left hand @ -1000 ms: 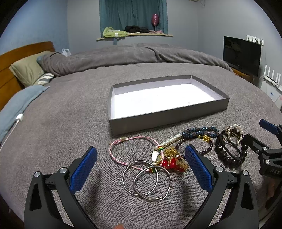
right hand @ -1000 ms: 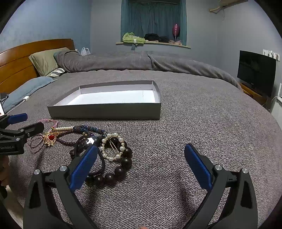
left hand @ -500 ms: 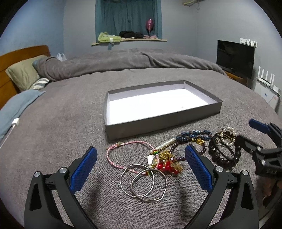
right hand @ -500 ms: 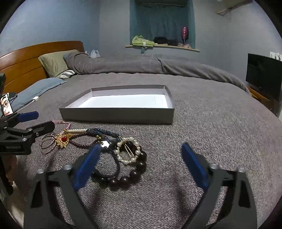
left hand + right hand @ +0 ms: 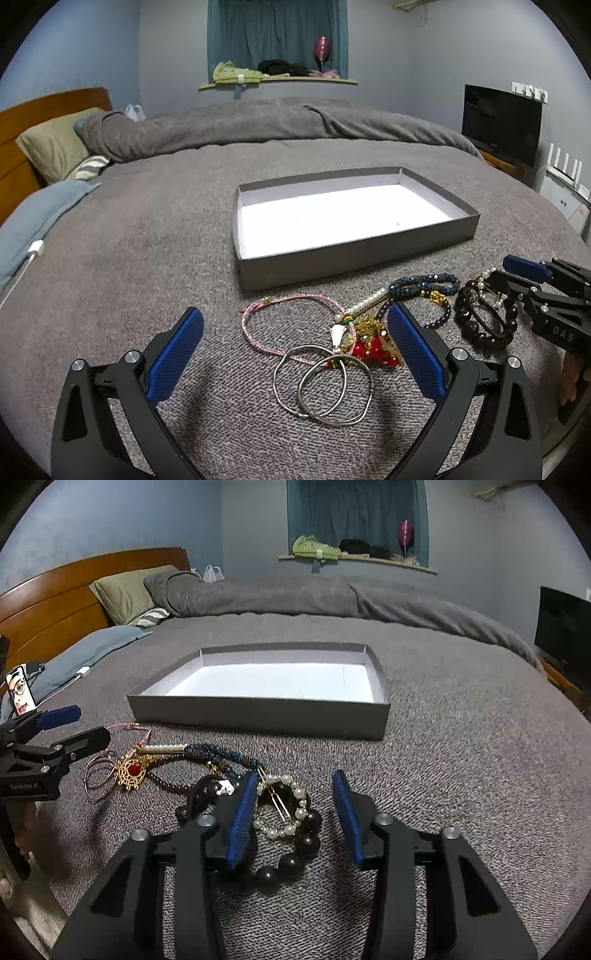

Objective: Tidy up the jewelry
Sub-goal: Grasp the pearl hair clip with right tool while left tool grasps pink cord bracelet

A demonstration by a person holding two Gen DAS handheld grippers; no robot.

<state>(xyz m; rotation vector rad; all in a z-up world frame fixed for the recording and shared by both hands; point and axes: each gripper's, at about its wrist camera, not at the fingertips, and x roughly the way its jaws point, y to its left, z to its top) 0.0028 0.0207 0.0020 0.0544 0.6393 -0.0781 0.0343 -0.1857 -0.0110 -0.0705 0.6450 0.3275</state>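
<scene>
Jewelry lies in a heap on the grey bedspread in front of an empty grey tray (image 5: 354, 258) (image 5: 258, 716). My right gripper (image 5: 293, 812) hangs over a round pearl hair clip (image 5: 280, 808) that rests on a dark bead bracelet (image 5: 291, 860). Its jaws are closing with the clip between them; the right pad (image 5: 347, 816) stands apart from it. My left gripper (image 5: 295, 354) is wide open above two silver bangles (image 5: 321, 387), a pink cord bracelet (image 5: 258, 325) and a red-and-gold ornament (image 5: 369, 343). A blue bead strand (image 5: 424, 286) lies beyond.
A rolled grey duvet (image 5: 277, 122) and pillows (image 5: 55, 147) lie at the far end by a wooden headboard (image 5: 55, 602). A white charger cable (image 5: 33, 254) rests at the left edge. A TV (image 5: 498, 122) stands to the right of the bed.
The right gripper's jaws have narrowed from wide open and shifted left until the pearl clip lies between them. The left gripper stays open over the bangles.
</scene>
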